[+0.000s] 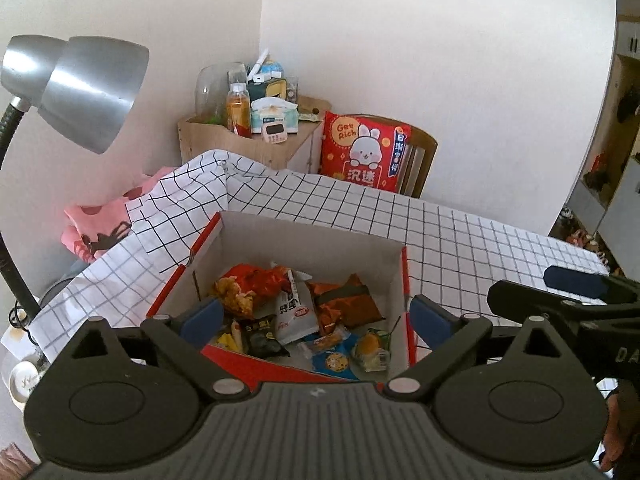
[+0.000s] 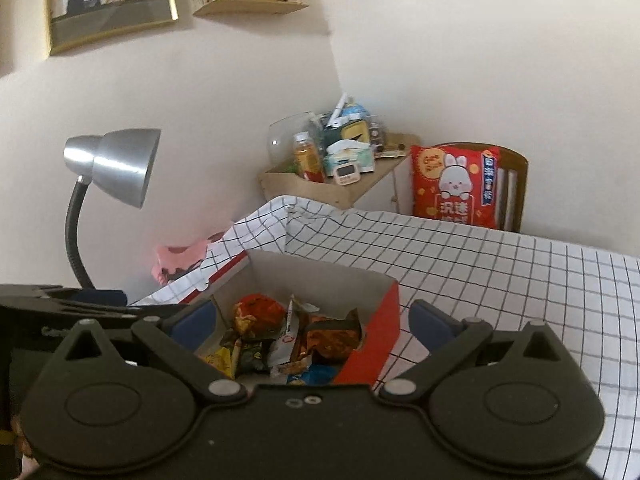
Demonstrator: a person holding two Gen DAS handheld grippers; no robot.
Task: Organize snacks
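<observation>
Both my grippers, left (image 1: 316, 318) and right (image 2: 312, 320), have fingers spread wide, nothing between them. Snacks (image 1: 304, 312) lie piled inside the red box (image 1: 406, 280) on the checked desk (image 1: 460, 232), just ahead. Lamp (image 1: 84, 88) far left.

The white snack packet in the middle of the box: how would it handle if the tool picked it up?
The white snack packet would probably flop and crinkle: it looks like thin, creased film. Likely light for its size, since it lies propped on other packets. Its glossy surface may slip between the pads.
</observation>
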